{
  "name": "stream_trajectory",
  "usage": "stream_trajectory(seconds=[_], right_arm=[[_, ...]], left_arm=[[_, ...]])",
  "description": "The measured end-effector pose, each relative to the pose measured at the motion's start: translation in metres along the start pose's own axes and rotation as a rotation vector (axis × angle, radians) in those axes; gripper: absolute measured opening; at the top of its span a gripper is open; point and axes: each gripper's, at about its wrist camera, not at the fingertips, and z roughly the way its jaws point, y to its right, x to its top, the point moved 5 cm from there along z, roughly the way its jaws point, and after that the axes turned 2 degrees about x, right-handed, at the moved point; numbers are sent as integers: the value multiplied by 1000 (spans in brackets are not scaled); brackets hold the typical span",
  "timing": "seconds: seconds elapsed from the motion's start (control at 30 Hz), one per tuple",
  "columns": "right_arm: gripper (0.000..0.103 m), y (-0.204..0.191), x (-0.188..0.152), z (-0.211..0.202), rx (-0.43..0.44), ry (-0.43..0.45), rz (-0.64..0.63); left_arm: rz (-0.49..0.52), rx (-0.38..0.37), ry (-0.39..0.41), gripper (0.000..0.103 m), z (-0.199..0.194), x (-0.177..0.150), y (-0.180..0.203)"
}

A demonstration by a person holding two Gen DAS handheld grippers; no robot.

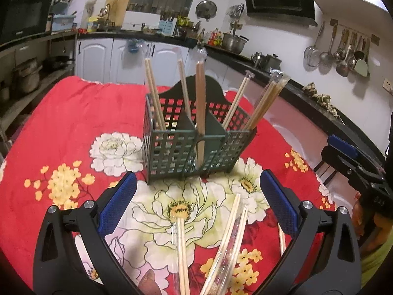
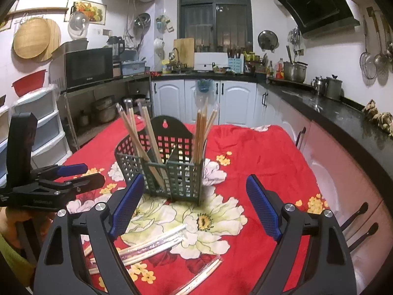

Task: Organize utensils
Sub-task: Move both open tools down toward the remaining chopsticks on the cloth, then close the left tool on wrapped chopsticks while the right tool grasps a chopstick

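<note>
A dark green lattice utensil holder (image 1: 186,152) with compartments stands on the red floral tablecloth (image 1: 73,123); it also shows in the right wrist view (image 2: 172,174). Several wrapped chopstick pairs (image 1: 200,108) stand upright in it. More wrapped chopsticks (image 1: 183,250) lie on the cloth between my left gripper's fingers; in the right wrist view they lie in a loose pile (image 2: 152,245). My left gripper (image 1: 197,204) is open and empty above them. My right gripper (image 2: 195,206) is open and empty, near the holder's front.
The table's right edge drops toward pink cabinets and a black counter (image 2: 343,113). Shelves with a microwave (image 2: 86,66) and plastic drawers stand left of the table. A lone wrapped pair (image 2: 203,272) lies near the front edge.
</note>
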Motion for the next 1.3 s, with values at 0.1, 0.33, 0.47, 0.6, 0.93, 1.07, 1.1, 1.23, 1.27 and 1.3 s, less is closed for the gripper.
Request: stream_trajectory(seconds=[0.1, 0.33, 0.47, 0.6, 0.93, 1.07, 1.1, 1.23, 1.27, 1.3], right_arm=[[82, -1, -5, 4, 5, -16, -4], [82, 2, -14, 13, 12, -49, 1], [82, 4, -20, 18, 13, -67, 5], [82, 8, -28, 26, 13, -92, 14], [82, 15, -47, 47, 41, -170, 42], [81, 20, -56, 57, 58, -205, 76], [79, 21, -58, 60, 67, -216, 82], [74, 18, -64, 67, 79, -250, 74], [73, 16, -67, 70, 84, -265, 65], [70, 14, -70, 73, 87, -282, 56]], left_arm=[[1, 2, -16, 92, 4, -4, -1], [-9, -7, -54, 92, 14, -13, -5], [-11, -4, -78, 92, 23, -20, -8], [-8, 0, -104, 92, 31, -25, -9], [15, 12, -161, 92, 50, -38, -12], [12, -22, -177, 92, 55, -42, -11], [14, -22, -182, 92, 57, -43, -11], [2, -40, -198, 82, 63, -47, -13], [-1, -39, -202, 76, 65, -49, -14], [-2, -39, -209, 73, 67, -50, -15]])
